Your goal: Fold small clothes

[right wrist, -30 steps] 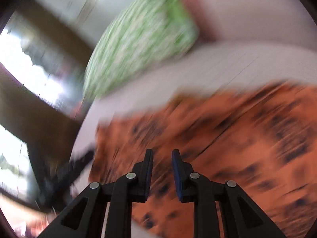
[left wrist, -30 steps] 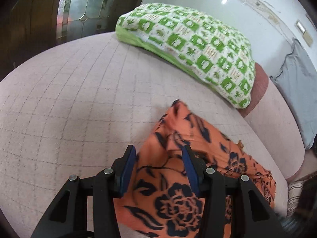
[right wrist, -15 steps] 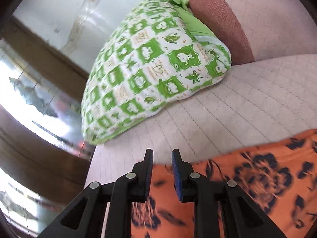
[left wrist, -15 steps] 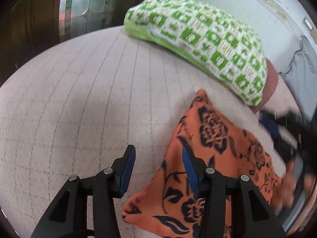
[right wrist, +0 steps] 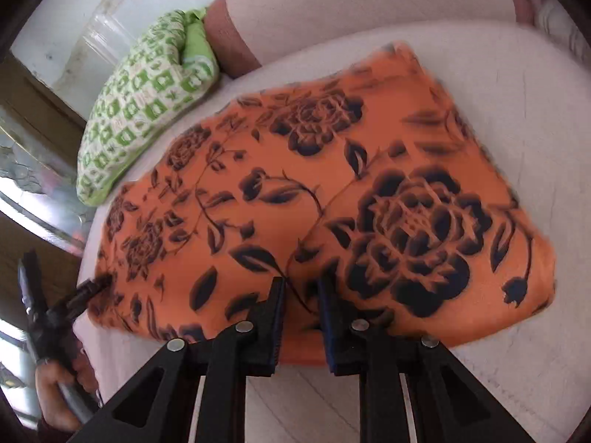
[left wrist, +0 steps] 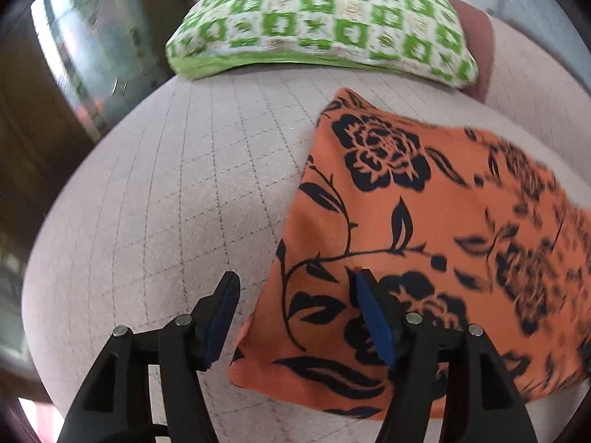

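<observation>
Both grippers gape empty over the orange floral cloth (right wrist: 332, 192) lying flat on the quilted cushion (left wrist: 166, 192), left gripper (left wrist: 295, 310) at its left edge, right gripper (right wrist: 301, 317) at its near edge.

The folded garment (right wrist: 325, 199) is lying flat on the sofa seat (left wrist: 155, 192), with the pillow (left wrist: 321, 18) sitting behind it at the seat's far end, leaning against the armrest (right wrist: 229, 48). The left gripper (left wrist: 295, 313) is hovering at the garment's near left corner, one finger over the cloth and the other over the seat. The right gripper (right wrist: 301, 317) is hovering over the garment's near edge.
</observation>
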Demonstrator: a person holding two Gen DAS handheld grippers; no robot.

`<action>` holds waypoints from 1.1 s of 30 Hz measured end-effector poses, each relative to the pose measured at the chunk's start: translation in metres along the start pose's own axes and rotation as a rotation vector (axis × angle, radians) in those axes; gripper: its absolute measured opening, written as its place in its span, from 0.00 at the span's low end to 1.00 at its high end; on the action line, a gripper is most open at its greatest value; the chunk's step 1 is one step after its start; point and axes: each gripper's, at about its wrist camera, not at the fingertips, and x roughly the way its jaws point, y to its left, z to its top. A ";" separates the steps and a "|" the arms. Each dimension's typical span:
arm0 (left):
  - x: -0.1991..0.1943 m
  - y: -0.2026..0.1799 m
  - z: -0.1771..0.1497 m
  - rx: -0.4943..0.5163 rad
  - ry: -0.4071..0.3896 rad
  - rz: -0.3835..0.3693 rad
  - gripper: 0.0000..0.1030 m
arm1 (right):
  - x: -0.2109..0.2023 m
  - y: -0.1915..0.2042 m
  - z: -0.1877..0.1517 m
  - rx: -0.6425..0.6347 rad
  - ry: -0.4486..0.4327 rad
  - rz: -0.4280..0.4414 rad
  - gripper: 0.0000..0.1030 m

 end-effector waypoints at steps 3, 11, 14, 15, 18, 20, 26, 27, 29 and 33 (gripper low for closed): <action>-0.004 -0.001 -0.012 0.055 -0.017 -0.011 0.65 | -0.016 -0.015 -0.007 0.069 0.003 0.038 0.20; -0.025 0.019 -0.015 -0.060 -0.061 -0.051 0.66 | -0.026 0.004 0.016 0.104 -0.077 -0.006 0.26; -0.012 0.004 -0.016 0.039 -0.019 0.002 0.79 | 0.010 0.007 0.014 0.114 0.003 -0.056 0.27; -0.006 0.004 -0.016 0.038 -0.004 0.002 0.81 | 0.006 0.009 0.013 0.097 -0.020 -0.055 0.27; -0.010 0.019 -0.009 -0.074 0.014 -0.052 0.81 | -0.003 0.009 0.012 0.112 0.003 -0.026 0.27; -0.014 0.027 -0.010 -0.125 0.028 -0.087 0.81 | -0.014 0.000 0.009 0.176 0.006 0.042 0.27; -0.040 0.042 -0.051 -0.275 0.147 -0.354 0.81 | -0.050 -0.018 -0.024 0.345 -0.066 0.250 0.75; -0.039 0.041 -0.055 -0.301 0.162 -0.384 0.81 | -0.054 -0.020 -0.030 0.363 -0.073 0.263 0.75; -0.036 0.035 -0.064 -0.337 0.178 -0.403 0.81 | -0.060 -0.026 -0.037 0.404 -0.063 0.271 0.75; -0.039 0.022 -0.066 -0.328 0.137 -0.382 0.89 | -0.069 -0.038 -0.049 0.468 -0.086 0.274 0.75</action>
